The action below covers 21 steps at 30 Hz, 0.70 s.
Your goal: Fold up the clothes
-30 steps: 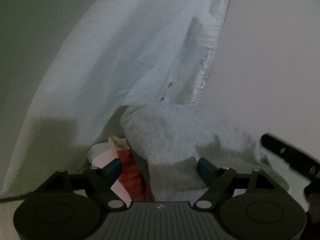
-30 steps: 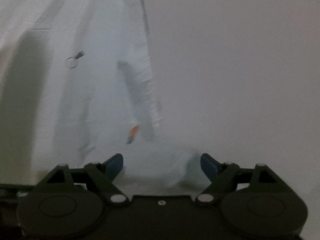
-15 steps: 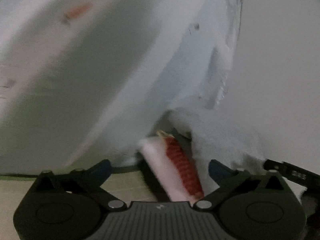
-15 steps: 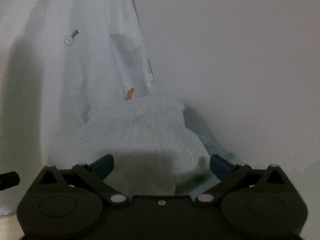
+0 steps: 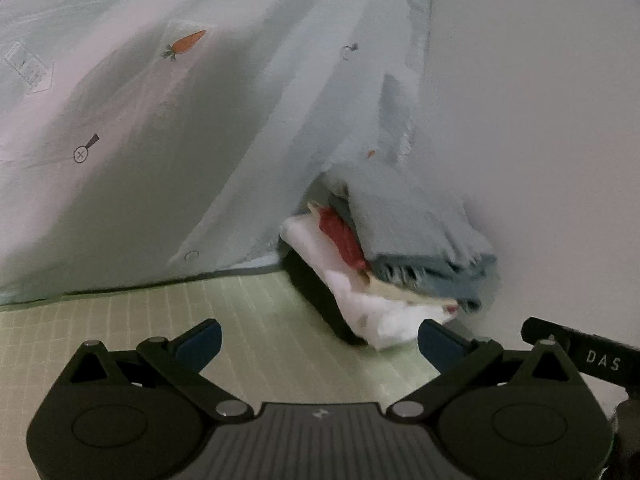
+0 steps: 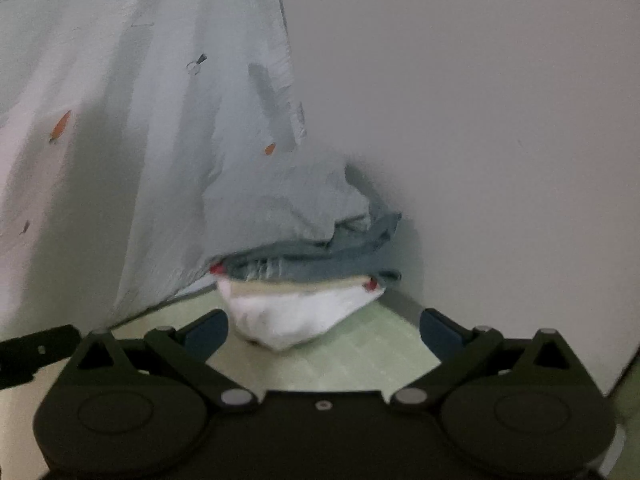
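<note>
A stack of folded clothes sits in the corner on the green mat: a white piece at the bottom, a red and a cream layer, grey-blue cloth on top. The same stack of folded clothes faces the right wrist view head-on. My left gripper stands open, a short way back from the stack, nothing between its fingers. My right gripper is open too, with the white bottom piece just beyond its fingertips. The right gripper's black body shows at the left view's right edge.
A pale blue sheet with carrot prints hangs down on the left and meets the green gridded mat. A plain white wall closes the right side. The left gripper's body appears at the right view's left edge.
Both grippers have pulled back from the stack, which now lies clear of the fingers and smaller in view. More green mat shows in front. The grey-blue cloth rests on top.
</note>
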Each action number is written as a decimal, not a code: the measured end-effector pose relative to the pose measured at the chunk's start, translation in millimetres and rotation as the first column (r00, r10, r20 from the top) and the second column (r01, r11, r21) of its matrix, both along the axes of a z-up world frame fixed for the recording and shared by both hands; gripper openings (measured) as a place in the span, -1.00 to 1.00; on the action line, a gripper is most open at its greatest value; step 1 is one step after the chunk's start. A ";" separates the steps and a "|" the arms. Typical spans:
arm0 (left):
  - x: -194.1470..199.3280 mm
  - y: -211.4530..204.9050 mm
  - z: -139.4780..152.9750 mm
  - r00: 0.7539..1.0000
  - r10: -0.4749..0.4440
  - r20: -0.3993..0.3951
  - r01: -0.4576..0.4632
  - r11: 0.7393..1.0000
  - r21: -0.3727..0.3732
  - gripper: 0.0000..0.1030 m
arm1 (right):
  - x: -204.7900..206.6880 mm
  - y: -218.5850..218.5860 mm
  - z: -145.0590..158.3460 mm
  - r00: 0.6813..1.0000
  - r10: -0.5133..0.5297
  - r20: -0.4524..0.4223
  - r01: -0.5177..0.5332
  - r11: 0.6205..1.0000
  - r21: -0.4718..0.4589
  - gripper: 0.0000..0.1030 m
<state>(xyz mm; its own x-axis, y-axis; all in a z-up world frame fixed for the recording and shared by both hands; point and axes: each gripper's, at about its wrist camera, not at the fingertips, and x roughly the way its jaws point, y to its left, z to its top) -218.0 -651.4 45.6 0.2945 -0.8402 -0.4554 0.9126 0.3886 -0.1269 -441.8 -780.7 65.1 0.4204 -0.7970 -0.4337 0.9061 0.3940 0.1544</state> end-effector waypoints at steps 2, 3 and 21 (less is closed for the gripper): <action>-6.7 8.9 -2.1 1.000 -0.016 0.002 0.016 1.000 0.002 1.00 | -5.9 12.5 -2.0 1.000 0.007 -0.005 -0.007 1.000 0.005 1.00; -10.1 13.3 -3.1 1.000 -0.024 0.003 0.024 1.000 0.004 1.00 | -8.9 18.8 -2.9 1.000 0.010 -0.007 -0.010 1.000 0.008 1.00; -54.0 62.5 -10.4 0.993 -0.114 0.028 0.114 0.993 0.008 1.00 | -41.3 70.2 -14.9 0.999 0.052 -0.010 -0.052 0.998 0.041 1.00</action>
